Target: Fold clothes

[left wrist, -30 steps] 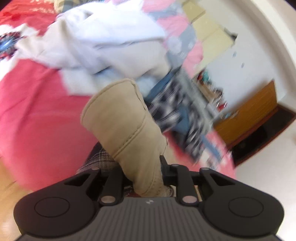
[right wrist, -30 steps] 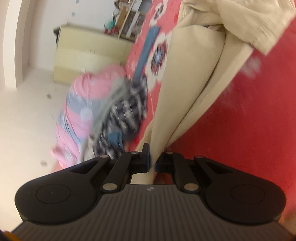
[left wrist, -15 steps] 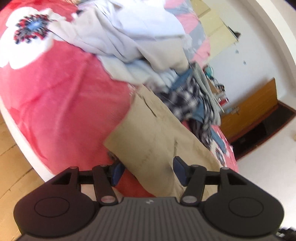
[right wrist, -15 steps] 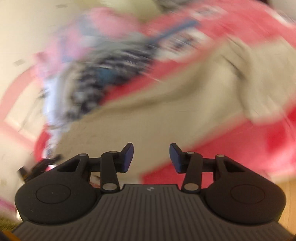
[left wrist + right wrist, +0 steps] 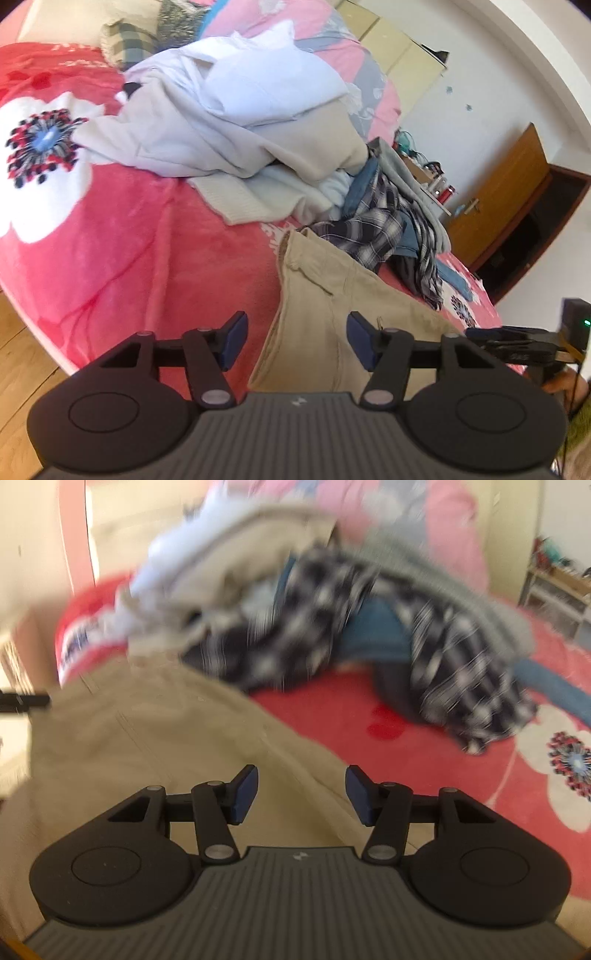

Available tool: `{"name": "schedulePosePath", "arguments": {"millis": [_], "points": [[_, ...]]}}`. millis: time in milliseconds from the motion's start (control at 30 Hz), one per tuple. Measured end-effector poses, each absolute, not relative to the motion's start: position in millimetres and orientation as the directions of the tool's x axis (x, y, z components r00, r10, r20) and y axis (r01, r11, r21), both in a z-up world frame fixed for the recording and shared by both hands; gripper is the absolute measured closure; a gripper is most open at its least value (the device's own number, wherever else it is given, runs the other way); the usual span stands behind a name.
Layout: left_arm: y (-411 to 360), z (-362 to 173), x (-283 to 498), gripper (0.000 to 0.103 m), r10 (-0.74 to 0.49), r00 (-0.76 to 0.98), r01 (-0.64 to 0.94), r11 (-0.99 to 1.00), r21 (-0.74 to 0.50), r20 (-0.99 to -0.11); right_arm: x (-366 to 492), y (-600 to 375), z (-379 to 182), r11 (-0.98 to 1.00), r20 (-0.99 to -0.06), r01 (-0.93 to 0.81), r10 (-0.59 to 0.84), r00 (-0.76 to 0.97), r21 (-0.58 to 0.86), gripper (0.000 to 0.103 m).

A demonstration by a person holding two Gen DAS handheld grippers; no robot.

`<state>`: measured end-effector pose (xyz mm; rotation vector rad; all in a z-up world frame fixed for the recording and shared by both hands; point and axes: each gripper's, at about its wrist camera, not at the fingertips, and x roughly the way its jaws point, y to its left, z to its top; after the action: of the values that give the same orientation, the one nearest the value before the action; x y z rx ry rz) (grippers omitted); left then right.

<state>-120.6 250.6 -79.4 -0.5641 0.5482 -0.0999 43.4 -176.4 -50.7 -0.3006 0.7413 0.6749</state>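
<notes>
Both grippers have let go of the khaki trousers [image 5: 325, 314], now lying on the red floral bed blanket [image 5: 122, 258]. Left gripper [image 5: 295, 338] and right gripper [image 5: 301, 794] jaws gape wide, empty. Clothes pile [image 5: 258, 122] behind; wooden door [image 5: 506, 199] beyond.

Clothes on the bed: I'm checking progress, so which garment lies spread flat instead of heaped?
The khaki trousers, laid flat apart from the heap, just ahead of the open left gripper.

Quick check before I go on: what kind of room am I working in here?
Most likely a bedroom at home. The clothes lie on a bed under a red fleece blanket with white flowers, a checked pillow sits at its far end, and a brown wooden door stands open beyond the heap of unfolded laundry.
</notes>
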Motion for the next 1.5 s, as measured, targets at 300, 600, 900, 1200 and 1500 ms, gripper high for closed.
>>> {"name": "schedulePosePath", "arguments": {"millis": [300, 600, 900, 1200, 1500], "points": [[240, -78, -121, 0.095, -0.192, 0.895, -0.025, 0.88, -0.475, -0.403, 9, -166, -55, 0.752, -0.7, -0.642, 0.378, 0.605, -0.15, 0.102], [230, -52, -111, 0.096, -0.228, 0.912, 0.052, 0.888, -0.457, -0.34, -8, -177, -16, 0.809, -0.592, -0.54, 0.324, 0.738, -0.23, 0.102], [220, -75, -68, 0.096, -0.176, 0.879, -0.001, 0.928, -0.372, -0.443, 33, -175, -51, 0.829, -0.613, -0.489, 0.244, 0.752, -0.271, 0.102], [229, -82, -72, 0.078, -0.135, 0.861, -0.067, 0.926, -0.372, -0.491, 61, -180, -91, 0.878, -0.671, -0.468, 0.285, 0.684, -0.104, 0.095], [212, -27, -85, 0.069, -0.124, 0.9, -0.032, 0.937, -0.347, -0.417, -14, -303, -14, 0.942, -0.477, -0.113, 0.26, 0.84, 0.315, 0.053]]}}
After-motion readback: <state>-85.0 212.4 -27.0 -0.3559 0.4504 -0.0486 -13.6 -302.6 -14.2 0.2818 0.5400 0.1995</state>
